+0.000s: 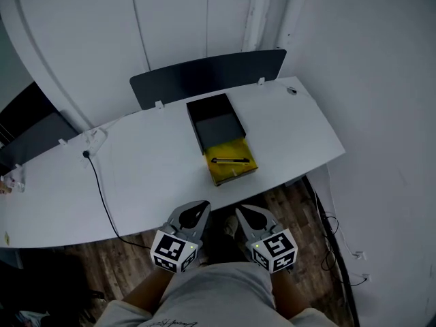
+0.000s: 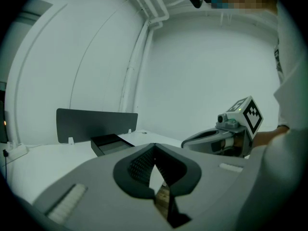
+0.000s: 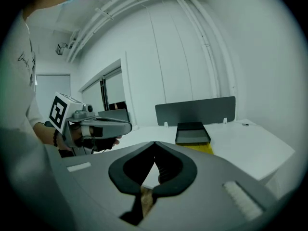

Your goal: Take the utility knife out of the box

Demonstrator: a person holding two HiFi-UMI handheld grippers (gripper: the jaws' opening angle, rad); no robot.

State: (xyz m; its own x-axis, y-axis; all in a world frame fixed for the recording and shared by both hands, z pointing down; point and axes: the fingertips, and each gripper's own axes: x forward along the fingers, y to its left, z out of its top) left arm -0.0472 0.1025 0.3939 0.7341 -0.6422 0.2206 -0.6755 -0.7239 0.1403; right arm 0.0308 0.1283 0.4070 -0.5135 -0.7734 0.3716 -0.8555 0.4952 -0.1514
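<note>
Head view: left gripper (image 1: 199,208) and right gripper (image 1: 242,212) both have fingers closed tip to tip, holding nothing

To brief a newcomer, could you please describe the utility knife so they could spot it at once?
On the white table, in front of the dark divider panel, an open black box sits with a yellow tray at its near end. The utility knife lies across that yellow tray and is the only slim dark bar on it.
</note>
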